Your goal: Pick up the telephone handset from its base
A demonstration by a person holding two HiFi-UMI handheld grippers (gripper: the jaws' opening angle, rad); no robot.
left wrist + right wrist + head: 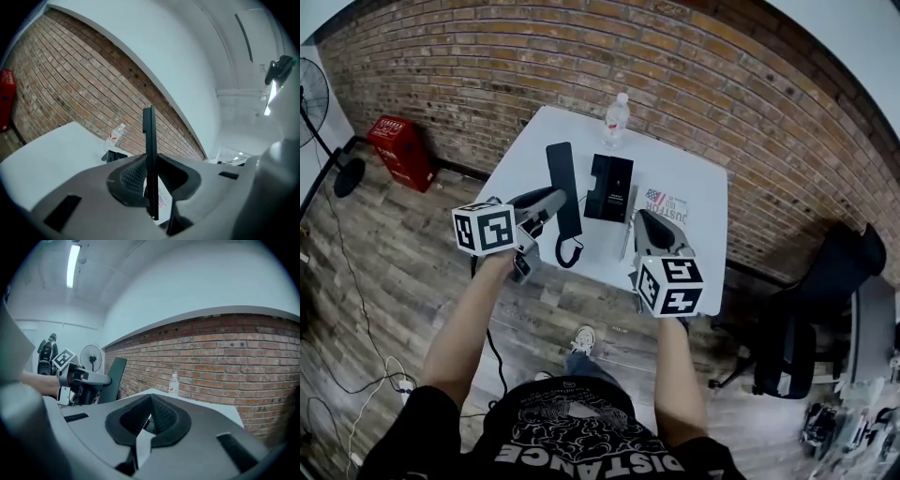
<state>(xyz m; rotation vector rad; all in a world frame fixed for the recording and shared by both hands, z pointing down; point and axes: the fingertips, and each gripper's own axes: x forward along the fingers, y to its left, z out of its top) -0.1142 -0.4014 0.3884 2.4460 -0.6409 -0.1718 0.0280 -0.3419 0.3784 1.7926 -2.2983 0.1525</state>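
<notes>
1. Black shirt (572, 431) and both forearms fill 6 o'clock of the head view. Beyond them, the two grippers hang over the near edge of the white table (698, 178).
2. The left gripper (551, 202) is clamped on the handset (563, 173). Its own view shows the slab edge-on between the pads, which press on both flat faces.
3. The grip sits low on the handset. Most of the length runs past the jaws toward 12 o'clock, and a short end with the curled cord (567, 253) hangs toward 6 o'clock.
4. The handset is off its base (609, 187), which lies on the table at 3 o'clock from it. The two are apart, with a strip of table showing between them, so the pick-up looks all but done.
5. To do this step well, hold the squeeze steady and keep the wrist from rolling, since the long free end could lever the slab out of the pads.
6. Raise it gently. Where the cord runs cannot be made out, and a sharp pull might drag the base toward the bottle (617, 117) at 12 o'clock.
7. The right gripper (641, 217) is closed with nothing between its jaws. It sits at 5 o'clock of the base, just beside a printed card (667, 208), and could press the base down if the cord tugs.
</notes>
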